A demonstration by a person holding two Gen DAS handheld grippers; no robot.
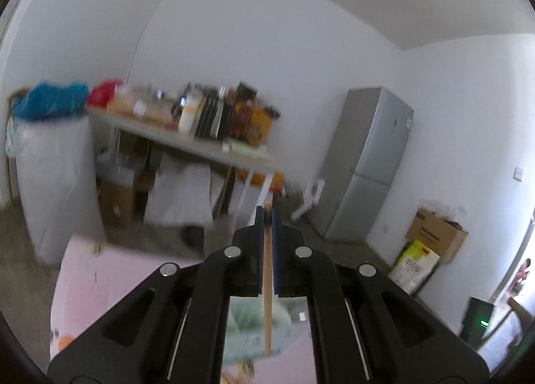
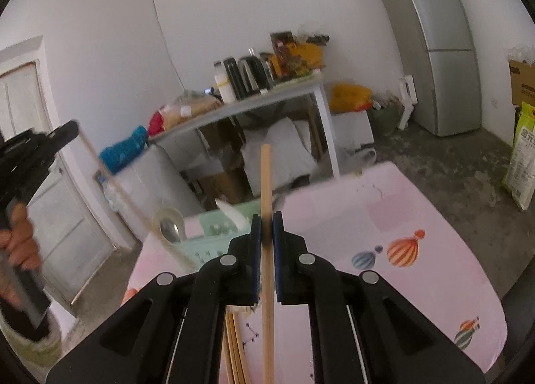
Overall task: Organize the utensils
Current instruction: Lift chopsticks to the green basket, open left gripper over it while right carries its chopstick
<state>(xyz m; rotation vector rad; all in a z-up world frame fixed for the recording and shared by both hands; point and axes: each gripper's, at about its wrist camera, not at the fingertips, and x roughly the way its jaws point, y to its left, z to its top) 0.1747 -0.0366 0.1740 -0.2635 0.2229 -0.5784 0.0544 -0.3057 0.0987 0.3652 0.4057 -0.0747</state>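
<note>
- While both grippers, left [image 1: 266, 216] and right [image 2: 266, 221], clamp one chopstick [image 2: 266, 183] each, I judge slippage likely.
- Tall chopsticks could snag the basket [image 2: 214, 236].

wooden chopstick [image 2: 266, 183], upright (clamped), more chopsticks [image 2: 235, 347] below

Left wrist view: looks along its own fingers, nearly level, across the room at a cluttered side table [image 1: 187, 146] and fridge [image 1: 371, 163], both far off. Right wrist view: tilted lower, pink tablecloth [image 2: 384, 216] close below. Shared: same side table [image 2: 267, 96], fridge [image 2: 434, 46], white walls, tablecloth [image 1: 87, 280]
</note>
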